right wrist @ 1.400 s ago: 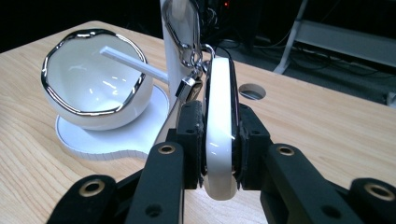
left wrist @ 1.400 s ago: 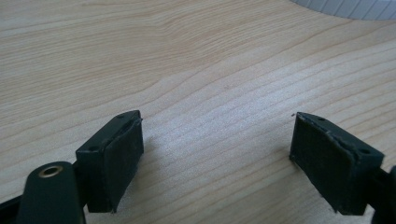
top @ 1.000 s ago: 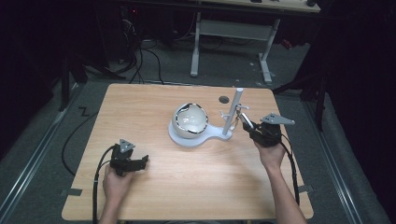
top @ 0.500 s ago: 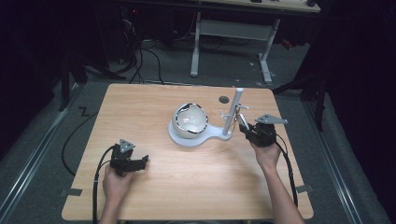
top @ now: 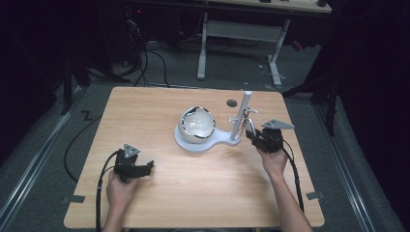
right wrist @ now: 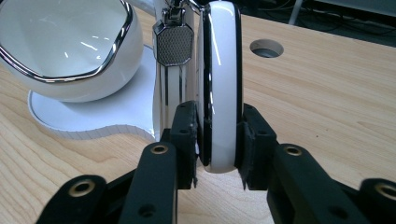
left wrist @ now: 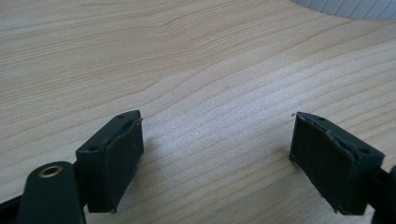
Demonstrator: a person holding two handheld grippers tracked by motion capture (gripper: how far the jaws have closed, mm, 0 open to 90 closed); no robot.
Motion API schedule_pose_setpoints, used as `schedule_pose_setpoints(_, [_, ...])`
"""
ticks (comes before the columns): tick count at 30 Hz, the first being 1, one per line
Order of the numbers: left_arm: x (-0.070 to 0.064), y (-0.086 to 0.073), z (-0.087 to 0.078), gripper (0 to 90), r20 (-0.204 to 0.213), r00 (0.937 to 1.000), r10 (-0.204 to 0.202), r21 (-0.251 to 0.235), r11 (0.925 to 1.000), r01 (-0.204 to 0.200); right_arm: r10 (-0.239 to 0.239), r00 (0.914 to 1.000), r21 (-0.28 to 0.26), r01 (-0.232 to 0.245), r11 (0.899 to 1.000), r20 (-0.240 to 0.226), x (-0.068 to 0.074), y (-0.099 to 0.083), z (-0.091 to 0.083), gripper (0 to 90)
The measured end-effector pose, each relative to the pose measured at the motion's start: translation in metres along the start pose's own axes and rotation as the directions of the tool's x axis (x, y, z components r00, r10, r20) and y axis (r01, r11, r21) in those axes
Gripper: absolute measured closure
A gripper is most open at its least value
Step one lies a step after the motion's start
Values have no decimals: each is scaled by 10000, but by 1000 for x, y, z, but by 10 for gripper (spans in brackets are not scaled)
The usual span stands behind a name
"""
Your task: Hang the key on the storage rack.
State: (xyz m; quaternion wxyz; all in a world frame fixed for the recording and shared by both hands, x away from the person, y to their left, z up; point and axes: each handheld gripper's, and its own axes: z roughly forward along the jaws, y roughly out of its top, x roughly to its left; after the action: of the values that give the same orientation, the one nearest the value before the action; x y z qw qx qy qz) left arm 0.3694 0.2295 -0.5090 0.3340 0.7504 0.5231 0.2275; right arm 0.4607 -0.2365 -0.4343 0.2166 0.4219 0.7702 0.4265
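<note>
A white stand has a round base (top: 193, 144), a white bowl with a chrome rim (top: 197, 123) and an upright post (top: 241, 113). From the post hangs a glossy white oval fob with a black edge (right wrist: 219, 79), beside a small metal mesh tag (right wrist: 173, 44). My right gripper (right wrist: 218, 135) is shut on the fob's lower end, just right of the post (top: 251, 133). My left gripper (top: 145, 166) rests low at the table's front left, open over bare wood (left wrist: 217, 140) with nothing between its pads.
The wooden table (top: 159, 111) has a round cable hole (top: 232, 103) behind the stand. The stand's base edge (left wrist: 345, 7) lies far ahead of the left gripper. Cables trail from both grippers toward the front edge. A dark floor and desk legs lie beyond.
My right gripper has shifted slightly left, closer to the stand's post, with the fob in it. The left gripper has stayed put.
</note>
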Motion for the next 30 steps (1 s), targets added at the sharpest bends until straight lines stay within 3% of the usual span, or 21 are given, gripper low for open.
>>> schedule_pose_setpoints(17, [0, 0, 0, 178, -7, 10000, 0, 1, 10000, 0, 144, 9998, -168, -142, 9998, 105, 0, 1, -9, 514])
schedule_pose_setpoints(30, [0, 0, 0, 178, -7, 10000, -1, 1, 10000, 1, 129, 9995, -782, -106, 9969, 294, 0, 6, -29, 488])
